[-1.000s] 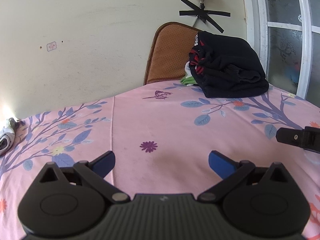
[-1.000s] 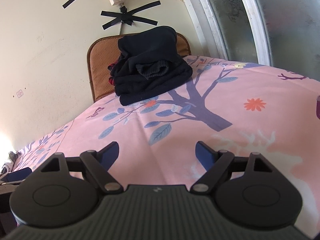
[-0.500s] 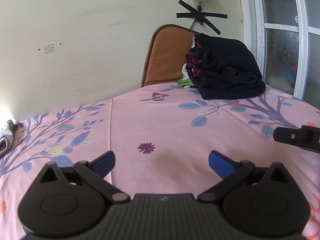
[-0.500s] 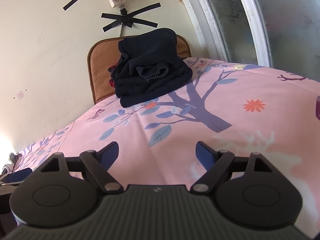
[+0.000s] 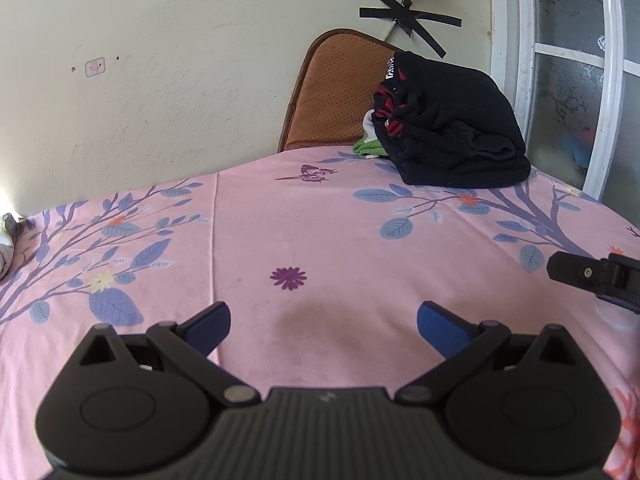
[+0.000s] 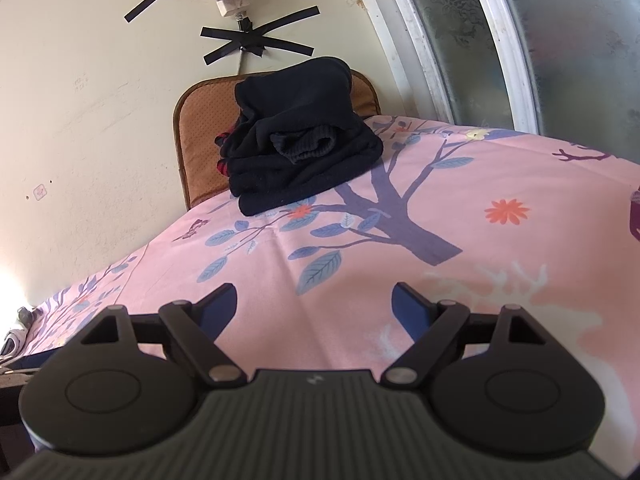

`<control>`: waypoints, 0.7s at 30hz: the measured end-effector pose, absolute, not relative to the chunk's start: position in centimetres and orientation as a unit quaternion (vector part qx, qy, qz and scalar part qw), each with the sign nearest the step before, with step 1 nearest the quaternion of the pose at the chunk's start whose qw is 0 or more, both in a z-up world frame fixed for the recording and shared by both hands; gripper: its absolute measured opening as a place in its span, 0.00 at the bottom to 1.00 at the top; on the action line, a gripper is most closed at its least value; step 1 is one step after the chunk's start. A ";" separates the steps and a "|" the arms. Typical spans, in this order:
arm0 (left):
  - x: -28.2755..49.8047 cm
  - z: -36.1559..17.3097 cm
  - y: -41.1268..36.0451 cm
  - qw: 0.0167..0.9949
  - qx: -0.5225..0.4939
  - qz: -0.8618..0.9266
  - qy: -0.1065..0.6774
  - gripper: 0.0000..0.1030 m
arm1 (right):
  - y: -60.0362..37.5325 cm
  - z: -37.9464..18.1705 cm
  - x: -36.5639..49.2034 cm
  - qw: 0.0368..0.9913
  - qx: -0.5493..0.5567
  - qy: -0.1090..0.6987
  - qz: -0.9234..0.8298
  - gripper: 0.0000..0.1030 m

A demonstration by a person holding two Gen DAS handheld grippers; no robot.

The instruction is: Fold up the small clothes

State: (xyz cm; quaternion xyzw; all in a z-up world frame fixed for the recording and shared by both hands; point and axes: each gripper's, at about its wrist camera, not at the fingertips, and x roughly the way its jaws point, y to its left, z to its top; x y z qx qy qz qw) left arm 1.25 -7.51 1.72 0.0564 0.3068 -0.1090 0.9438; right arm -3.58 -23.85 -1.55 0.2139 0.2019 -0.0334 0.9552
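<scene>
While spread wide, left hand-held gripper empty, right hand-held gripper likewise

Pink floral bedsheet, stack of folded black clothes at far edge, green-white garment beside it

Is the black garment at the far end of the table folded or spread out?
Folded: the black garment lies in stacked layers, compact.

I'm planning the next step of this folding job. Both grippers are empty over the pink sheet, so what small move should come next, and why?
Probably bring the right gripper forward toward the black pile of clothes at the far edge of the sheet. Both it and the left gripper are open and empty, and nothing lies on the sheet right before them to fold.
</scene>
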 end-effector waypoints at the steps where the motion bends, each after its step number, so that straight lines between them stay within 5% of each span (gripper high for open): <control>1: 1.3 1.7 -7.5 0.944 0.056 -0.105 0.307 1.00 | -23.8 -1.6 -3.6 0.955 0.214 0.202 -0.034 0.84; 21: 0.6 1.9 -8.0 0.948 0.088 -0.086 0.294 1.00 | -23.9 -1.5 -3.5 0.955 0.214 0.202 -0.032 0.85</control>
